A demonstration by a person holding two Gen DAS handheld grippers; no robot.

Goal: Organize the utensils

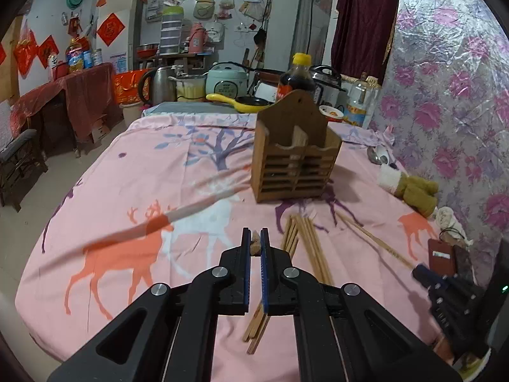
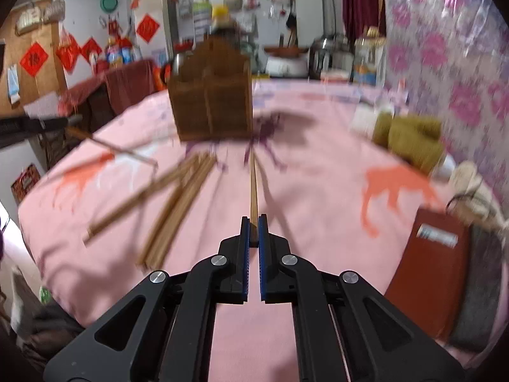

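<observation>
Jaws of both grippers nearly shut: left gripper (image 1: 255,244) pinching chopstick end (image 1: 254,242), right gripper (image 2: 254,232) clamping chopstick (image 2: 253,187).

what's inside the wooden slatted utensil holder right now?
Slatted brown wooden utensil holder: a pale flat wooden piece stands at the central divider. Both compartments look otherwise empty from above; their bottoms are hidden behind the front slats.

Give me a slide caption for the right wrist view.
Right gripper shut on chopstick, pointing toward wooden holder; loose chopsticks on pink cloth.

Even indoor light; right wrist view motion-blurred, fisheye edges bent and vignetted.
</observation>
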